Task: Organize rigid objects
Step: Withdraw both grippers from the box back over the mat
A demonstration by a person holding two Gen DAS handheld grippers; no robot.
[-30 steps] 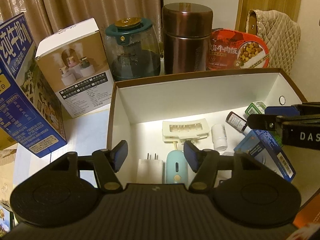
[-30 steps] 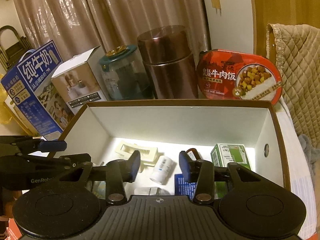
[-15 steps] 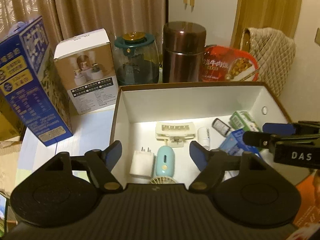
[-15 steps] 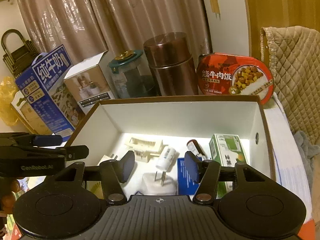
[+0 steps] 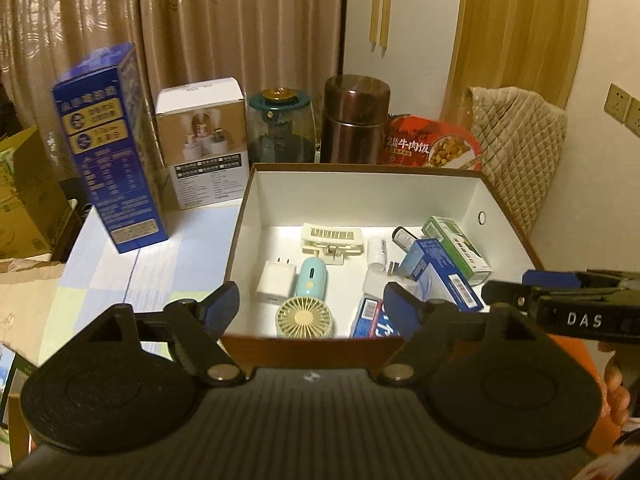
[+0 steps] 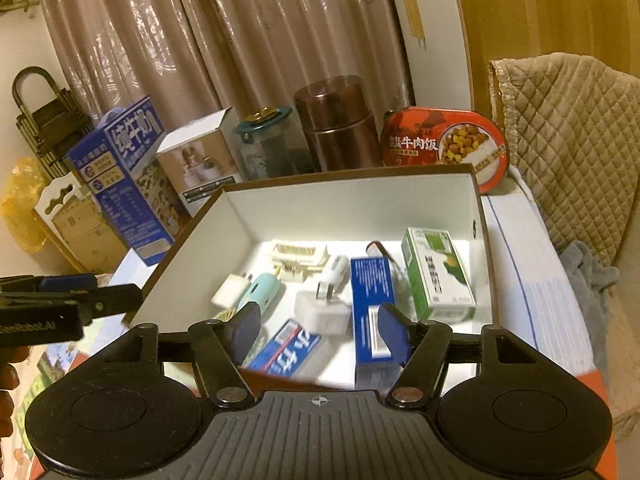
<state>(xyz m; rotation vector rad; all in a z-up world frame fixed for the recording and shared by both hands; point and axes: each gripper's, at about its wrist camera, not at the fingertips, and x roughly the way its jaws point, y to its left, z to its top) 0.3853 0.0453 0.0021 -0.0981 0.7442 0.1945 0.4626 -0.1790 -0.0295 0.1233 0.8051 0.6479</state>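
Left wrist view looks down over the near rim of a brown box (image 5: 508, 216) with white inner walls, standing on the bench (image 5: 132, 280) under a pale checked cloth. The left hand-held gripper (image 5: 312, 306) hangs above that near rim with its blue-padded fingers spread wide and nothing between them. Inside the box lie a white charger (image 5: 275, 282), a mint handheld fan (image 5: 309, 300) just beside it, a cream hair clip (image 5: 333, 239) toward the back wall, a small white bottle (image 5: 377, 249), a blue carton (image 5: 440, 276) and a green carton (image 5: 456, 249) against the right wall, with a blue toothpaste box (image 5: 370, 318) at the front. The right hand-held gripper (image 5: 532, 286) shows at the right edge, seen side-on above the box's right front corner. In the right wrist view its fingers (image 6: 394, 334) stand wide apart over the near rim, empty, framing a second white plug (image 6: 324, 312) and the front end of the blue carton (image 6: 372, 296). Behind the box stand a blue milk carton (image 5: 108, 148), a white product box (image 5: 202, 140), a glass jar with a teal lid (image 5: 280, 130), a brown canister (image 5: 355, 118) and a red meal tray (image 5: 432, 148). A quilted beige cover (image 6: 572, 136) lies at the right.
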